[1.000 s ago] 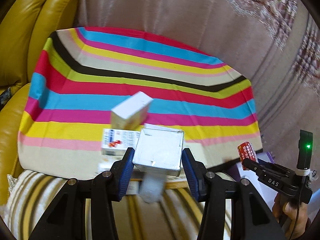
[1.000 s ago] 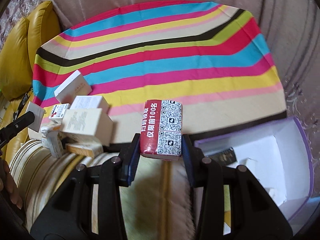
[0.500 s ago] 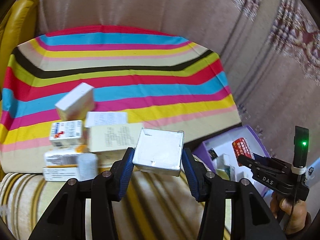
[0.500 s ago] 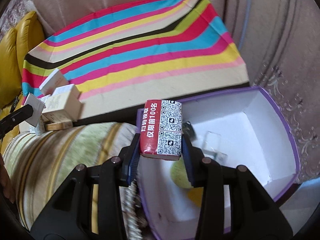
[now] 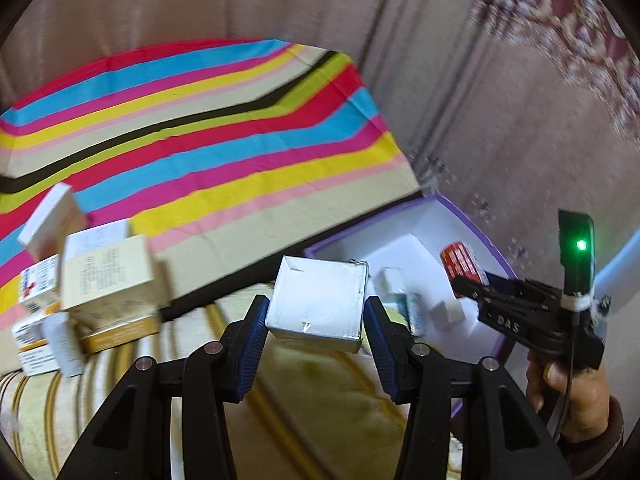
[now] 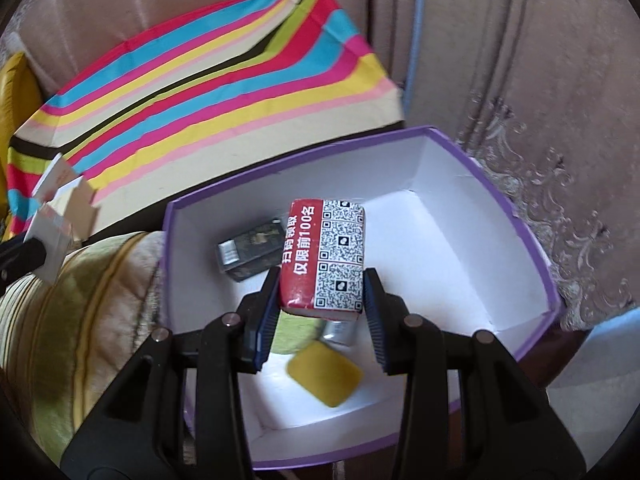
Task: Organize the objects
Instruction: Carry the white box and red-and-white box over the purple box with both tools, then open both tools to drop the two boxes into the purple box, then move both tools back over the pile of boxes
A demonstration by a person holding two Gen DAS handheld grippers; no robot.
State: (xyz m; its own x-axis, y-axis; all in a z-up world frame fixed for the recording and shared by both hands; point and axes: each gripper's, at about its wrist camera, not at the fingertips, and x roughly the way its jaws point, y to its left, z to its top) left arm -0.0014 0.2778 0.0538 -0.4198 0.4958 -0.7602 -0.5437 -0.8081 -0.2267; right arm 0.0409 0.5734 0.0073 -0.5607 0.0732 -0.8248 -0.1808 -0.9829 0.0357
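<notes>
With your right gripper [image 6: 320, 304] clamping the red QR-code packet [image 6: 324, 256] over the purple box [image 6: 532, 240], lower it before letting go, then bring over the white carton [image 5: 318, 304] gripped in your left gripper [image 5: 316, 320].

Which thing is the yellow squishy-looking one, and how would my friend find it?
Look for the big purple box with white insides, beside the striped cloth. On its floor, at the near end just below the red packet in the right gripper, lies a flat yellow pad with rounded corners. It is the only plain yellow thing there; its neighbours are a dark box and a small silver pack.
</notes>
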